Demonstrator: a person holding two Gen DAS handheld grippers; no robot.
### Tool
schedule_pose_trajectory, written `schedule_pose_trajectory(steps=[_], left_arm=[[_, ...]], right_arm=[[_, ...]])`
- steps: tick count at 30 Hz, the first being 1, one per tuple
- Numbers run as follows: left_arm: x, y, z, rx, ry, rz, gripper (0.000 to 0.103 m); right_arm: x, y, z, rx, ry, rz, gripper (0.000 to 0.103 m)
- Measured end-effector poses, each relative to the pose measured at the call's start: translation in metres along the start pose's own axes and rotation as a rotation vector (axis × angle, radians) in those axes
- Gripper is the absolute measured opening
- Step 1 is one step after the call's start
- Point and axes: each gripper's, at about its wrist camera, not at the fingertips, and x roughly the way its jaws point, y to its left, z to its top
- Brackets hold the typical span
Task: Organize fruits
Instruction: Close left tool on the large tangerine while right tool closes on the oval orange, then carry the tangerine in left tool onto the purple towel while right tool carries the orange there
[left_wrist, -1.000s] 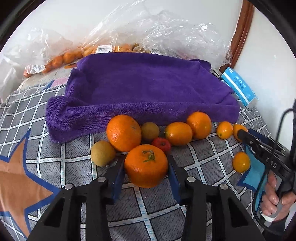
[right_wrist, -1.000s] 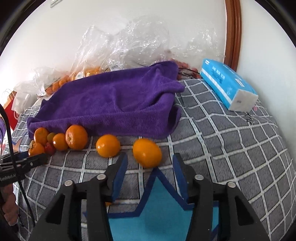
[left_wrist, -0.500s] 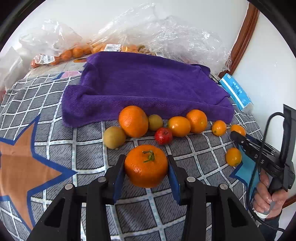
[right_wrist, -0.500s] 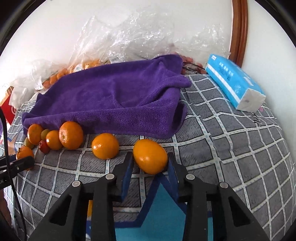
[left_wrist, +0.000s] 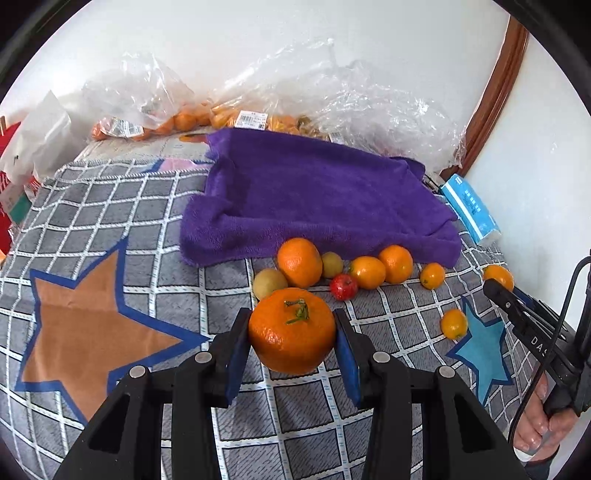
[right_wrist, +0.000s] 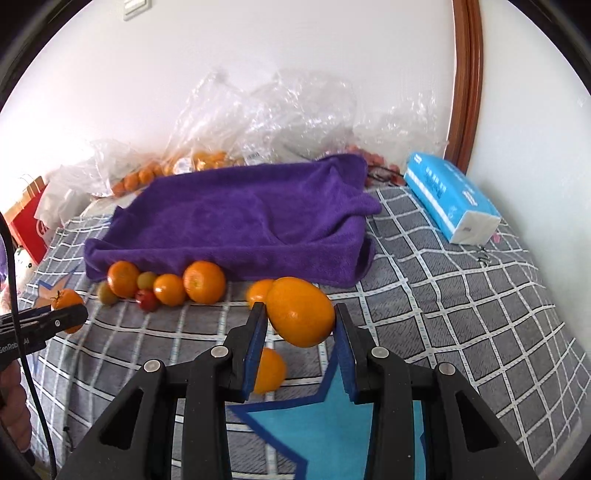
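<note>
Two fruits clamped, one per claw.

Left claw (left_wrist: 291, 332) clamped on stemmed mandarin (left_wrist: 291, 330), right claw (right_wrist: 300, 317) on oval orange (right_wrist: 301, 312); both raised off checked cloth (left_wrist: 110, 221), likely bound for purple towel (left_wrist: 317, 192).

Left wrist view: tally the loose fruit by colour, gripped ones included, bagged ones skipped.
orange fruit: 7 (one in the left gripper, one in the right gripper)
yellow-green fruit: 2
red fruit: 1
Total: 10
</note>
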Motion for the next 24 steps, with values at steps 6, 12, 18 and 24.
schedule_pose_trajectory(steps=[6, 12, 18, 24], left_arm=[[-0.017, 0.008, 0.006, -0.011, -0.022, 0.007, 0.041], [-0.023, 0.011, 0.016, -0.005, -0.036, 0.005, 0.041], [-0.018, 0.008, 0.032, 0.004, -0.043, -0.013, 0.041], [-0.004, 0.003, 0.055, 0.015, -0.049, -0.021, 0.041]], right_arm=[[-0.009, 0.017, 0.008, 0.004, -0.020, 0.020, 0.036], [-0.014, 0.034, 0.018, -0.002, -0.032, 0.028, 0.036], [-0.012, 0.036, 0.033, 0.008, -0.047, 0.032, 0.036], [-0.003, 0.031, 0.054, 0.033, -0.072, 0.027, 0.036]])
